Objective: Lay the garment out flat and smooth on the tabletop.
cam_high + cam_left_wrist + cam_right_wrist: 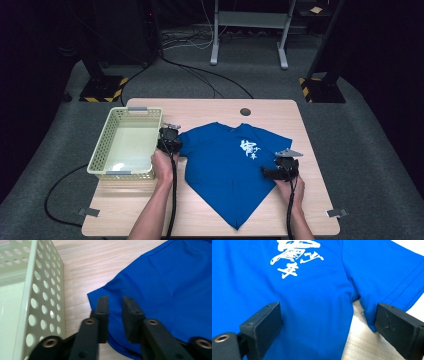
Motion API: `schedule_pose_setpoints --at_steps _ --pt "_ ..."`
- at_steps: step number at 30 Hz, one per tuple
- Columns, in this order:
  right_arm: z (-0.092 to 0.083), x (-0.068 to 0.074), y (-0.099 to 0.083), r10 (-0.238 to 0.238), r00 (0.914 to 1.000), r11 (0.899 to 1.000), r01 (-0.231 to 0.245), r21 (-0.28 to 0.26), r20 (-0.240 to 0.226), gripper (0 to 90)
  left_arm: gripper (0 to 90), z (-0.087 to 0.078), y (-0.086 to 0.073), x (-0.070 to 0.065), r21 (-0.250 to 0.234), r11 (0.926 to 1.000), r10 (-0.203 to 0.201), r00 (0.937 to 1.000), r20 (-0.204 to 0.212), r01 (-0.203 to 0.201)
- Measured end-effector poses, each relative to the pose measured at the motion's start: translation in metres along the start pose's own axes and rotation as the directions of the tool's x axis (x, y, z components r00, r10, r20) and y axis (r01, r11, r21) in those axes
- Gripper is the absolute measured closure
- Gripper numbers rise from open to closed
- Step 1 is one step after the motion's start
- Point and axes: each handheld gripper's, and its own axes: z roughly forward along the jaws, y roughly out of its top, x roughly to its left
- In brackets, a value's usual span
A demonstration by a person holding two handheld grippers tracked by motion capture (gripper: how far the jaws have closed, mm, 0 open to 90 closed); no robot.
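**Two grippers are resting at the sides of a blue T-shirt**

A blue T-shirt is lying flat on the wooden table, with its white print facing up and its lower part folded to a point toward the person. A pale green basket is standing on the left part of the table, just beside the shirt's left sleeve.

The left gripper is sitting at the left sleeve, between the basket and the shirt. In the left gripper view its jaws are standing a little apart, with a narrow gap between the pads. They are lying over the edge of the sleeve, but they are not pressing on the cloth. The basket wall is rising close on the left of this view.

The right gripper is lying at the right side of the shirt, below the right sleeve. In the right gripper view its jaws are standing wide apart. The shirt body and the sleeve's lower edge are lying between them, and nothing is being clamped. A strip of bare table is showing under the armpit of the shirt
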Motion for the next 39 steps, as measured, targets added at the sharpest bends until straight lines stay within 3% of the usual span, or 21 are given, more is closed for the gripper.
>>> schedule_pose_setpoints --at_steps 3,5,7,12,17,22,28,34,39 --pt "0.000 0.000 0.000 0.000 1.0000 1.000 0.000 0.000 -0.001 7.0 55.6 0.000 -0.002 -0.005 -0.021 0.9991 -0.035 0.9969 0.070 0.037" --pt "0.000 0.000 0.000 0.000 1.0000 1.000 0.000 0.000 0.000 7.0 46.6 0.005 -0.006 -0.010 -0.010 0.9971 -0.074 0.9877 0.138 0.076" --pt "0.000 0.000 0.000 0.002 1.0000 1.000 -0.002 0.001 0.001 7.1 41.2 0.012 -0.011 -0.015 0.000 0.9974 -0.071 0.9827 0.171 0.072" --pt "0.000 0.000 0.000 0.002 1.0000 1.000 -0.002 0.000 0.002 7.0 29.7 0.031 -0.021 -0.013 0.046 0.9941 -0.105 0.9795 0.172 0.098" --pt "0.000 0.000 0.000 0.001 1.0000 1.000 -0.001 0.002 0.000 6.9 27.6 0.033 -0.026 -0.005 0.015 0.9951 -0.099 0.9811 0.166 0.098" --pt "0.000 0.000 0.000 0.000 1.0000 1.000 0.000 0.002 0.001 6.9 17.3 0.030 -0.026 0.000 0.007 0.9929 -0.118 0.9777 0.173 0.119" --pt "0.000 -0.001 0.000 -0.001 1.0000 1.000 0.001 0.001 -0.003 6.1 14.9 0.013 -0.031 -0.016 -0.053 0.9954 -0.067 0.9740 0.216 0.080" --pt "0.000 -0.001 0.000 0.003 1.0000 1.000 -0.003 0.002 -0.001 6.3 14.0 -0.006 -0.050 -0.029 -0.087 0.9961 0.004 0.9697 0.244 0.017" --pt "0.000 -0.002 0.000 0.006 1.0000 1.000 -0.006 0.001 0.000 6.6 13.2 -0.019 -0.070 -0.033 -0.083 0.9965 0.022 0.9599 0.279 0.001"
